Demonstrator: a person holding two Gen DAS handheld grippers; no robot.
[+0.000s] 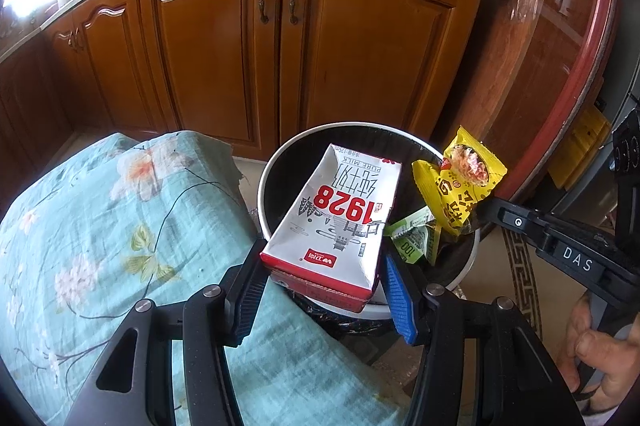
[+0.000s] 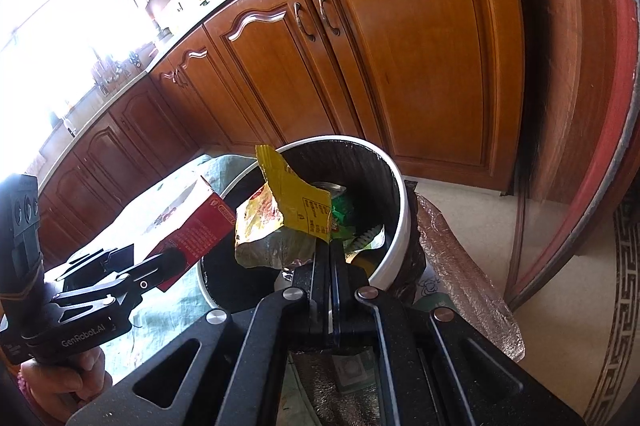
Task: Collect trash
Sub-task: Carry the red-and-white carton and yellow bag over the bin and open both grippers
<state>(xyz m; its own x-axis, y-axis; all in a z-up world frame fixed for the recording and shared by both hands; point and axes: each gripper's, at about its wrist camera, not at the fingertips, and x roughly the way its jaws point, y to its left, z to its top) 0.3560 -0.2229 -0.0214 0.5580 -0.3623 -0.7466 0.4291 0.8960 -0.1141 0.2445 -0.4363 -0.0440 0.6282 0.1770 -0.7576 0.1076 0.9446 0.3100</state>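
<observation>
My left gripper (image 1: 322,276) is shut on a white and red milk carton (image 1: 340,218) marked 1928 and holds it over the near rim of a white trash bin (image 1: 264,182) with a black liner. My right gripper (image 2: 329,246) is shut on a yellow snack wrapper (image 2: 288,210) and holds it over the bin (image 2: 400,210). The wrapper also shows in the left wrist view (image 1: 456,178), with the right gripper's arm to its right. The carton shows red in the right wrist view (image 2: 196,230). Green wrappers (image 1: 412,238) lie inside the bin.
A surface with a teal floral cloth (image 1: 100,238) lies left of the bin. Wooden kitchen cabinets (image 1: 280,46) stand behind it. A round red-edged table (image 1: 560,66) under clear plastic curves along the right. A crinkled brown bag (image 2: 460,266) lies beside the bin.
</observation>
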